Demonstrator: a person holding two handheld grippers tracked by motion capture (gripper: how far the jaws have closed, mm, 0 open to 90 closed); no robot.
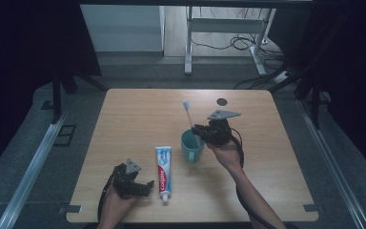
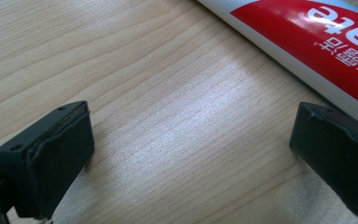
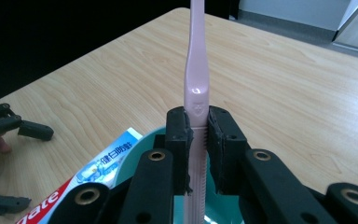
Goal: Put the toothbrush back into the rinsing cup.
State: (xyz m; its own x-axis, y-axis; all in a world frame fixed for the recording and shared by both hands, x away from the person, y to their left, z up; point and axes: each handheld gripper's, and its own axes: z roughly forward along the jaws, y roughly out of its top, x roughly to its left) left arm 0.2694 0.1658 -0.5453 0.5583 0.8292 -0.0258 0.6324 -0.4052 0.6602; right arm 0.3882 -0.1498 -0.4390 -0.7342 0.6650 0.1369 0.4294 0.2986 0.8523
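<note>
A pink toothbrush [image 1: 188,112] stands upright with its lower end inside a teal mug [image 1: 191,145] near the table's middle. My right gripper [image 1: 201,131] is shut on the toothbrush handle [image 3: 197,93] just above the mug [image 3: 144,154]; both pads [image 3: 179,140] press its sides. A red, white and blue toothpaste tube [image 1: 163,174] lies flat left of the mug. My left gripper [image 1: 140,187] rests open near the front edge, just left of the tube [image 2: 317,42], with bare wood between its jaws.
The wooden table [image 1: 138,109] has a small dark round mark [image 1: 222,101] at the back right. Beyond the far edge stand white desk legs [image 1: 188,43] and loose cables [image 1: 240,43] on the floor. Dark curtains hang on both sides.
</note>
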